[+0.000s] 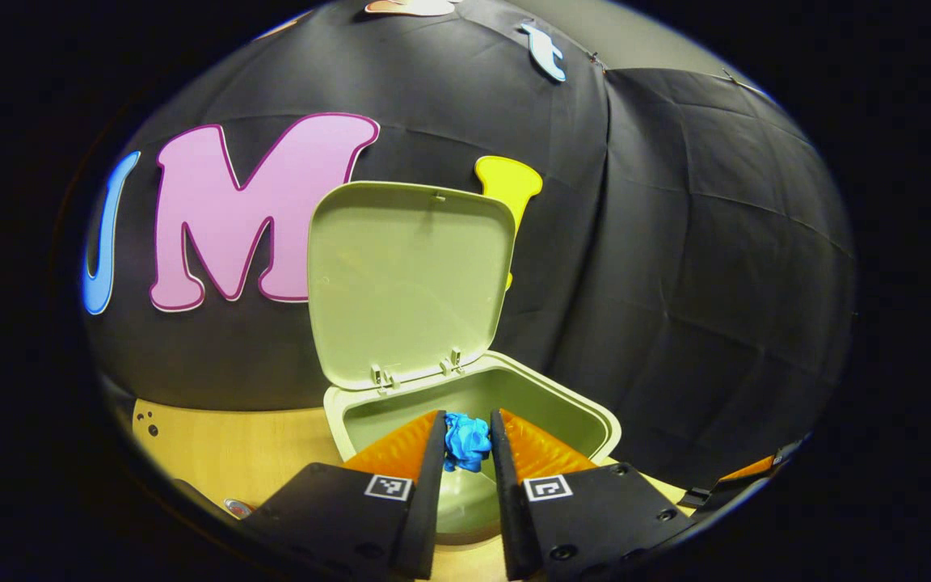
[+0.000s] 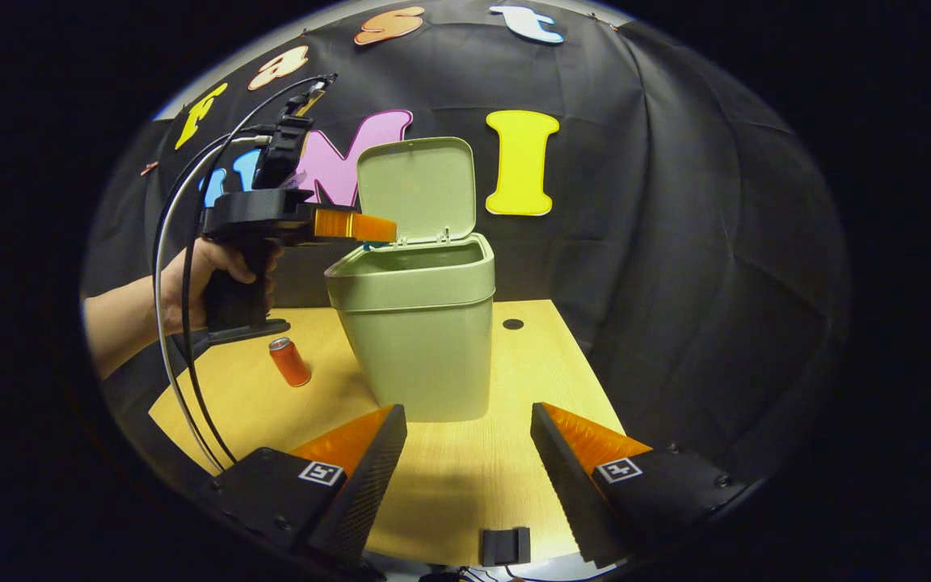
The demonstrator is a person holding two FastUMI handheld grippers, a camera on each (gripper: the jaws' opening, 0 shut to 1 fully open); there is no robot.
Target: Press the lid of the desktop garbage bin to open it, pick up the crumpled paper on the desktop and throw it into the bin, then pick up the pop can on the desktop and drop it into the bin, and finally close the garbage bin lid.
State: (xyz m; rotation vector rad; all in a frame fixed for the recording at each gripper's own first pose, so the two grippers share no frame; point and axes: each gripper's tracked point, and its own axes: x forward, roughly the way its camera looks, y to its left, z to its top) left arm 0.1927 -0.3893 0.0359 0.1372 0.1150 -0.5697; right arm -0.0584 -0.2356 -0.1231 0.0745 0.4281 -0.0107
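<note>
A pale green plastic bin [image 2: 421,339], squarish with rounded corners and smooth matte walls, stands on a light wood-grain desktop [image 2: 465,477] with its hinged lid [image 2: 417,190] tipped upright against the black cloth backdrop. In the left gripper view, the left gripper [image 1: 467,440] reaches over the bin's open mouth, its two ribbed fingers [image 1: 401,444] closed narrowly on a crumpled wad of blue paper [image 1: 466,440]; the paper sits right between the fingertips, touched on both sides, above the bin's hollow interior. From the right gripper view, a hand [image 2: 215,271] grips that tool's black pistol-style handle, with dark cables [image 2: 179,339] looping down from it toward the desk edge; its fingers extend across the near rim of the bin, just below the raised lid. An orange-red pop can [image 2: 290,361], a small smooth cylinder, stands slightly tilted on the desktop left of the bin, near the handle's base and apart from both tools. The right gripper [image 2: 469,420] hovers low in front of the bin, its jaws spread wide with nothing between them. A round dark hole [image 2: 513,324] marks the desktop beside the bin.
</note>
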